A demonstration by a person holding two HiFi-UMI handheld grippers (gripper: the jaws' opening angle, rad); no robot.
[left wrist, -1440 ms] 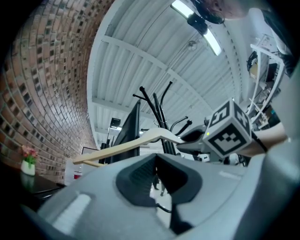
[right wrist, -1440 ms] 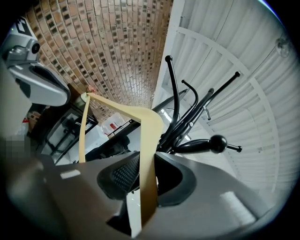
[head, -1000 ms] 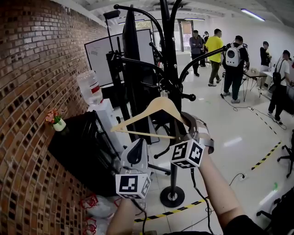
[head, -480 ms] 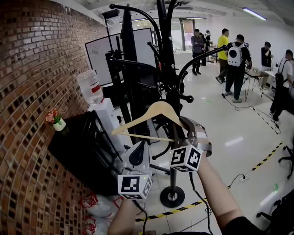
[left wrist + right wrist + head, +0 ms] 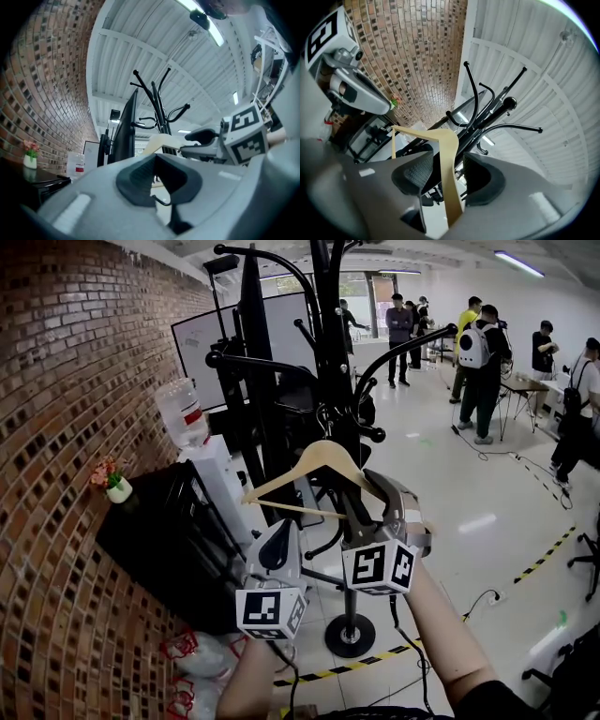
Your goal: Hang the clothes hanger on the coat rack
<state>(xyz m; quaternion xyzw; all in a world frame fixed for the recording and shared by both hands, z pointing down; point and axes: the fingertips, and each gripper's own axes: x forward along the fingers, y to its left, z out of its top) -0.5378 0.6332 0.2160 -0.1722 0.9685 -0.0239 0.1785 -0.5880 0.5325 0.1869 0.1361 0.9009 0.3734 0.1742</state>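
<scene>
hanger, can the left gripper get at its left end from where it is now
Probably yes: the left gripper sits just below the hanger's left end, with nothing visible between them; the coat rack stands behind.

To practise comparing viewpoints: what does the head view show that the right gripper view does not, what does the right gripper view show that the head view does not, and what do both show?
Head view only: people standing in the room, the water bottle on its dispenser, the round base of the coat rack.
Right gripper view only: the right gripper jaws, just opened, stand apart round the wooden clothes hanger arm without clamping it.
Both: that hanger, the coat rack, the brick wall, the left gripper.
</scene>
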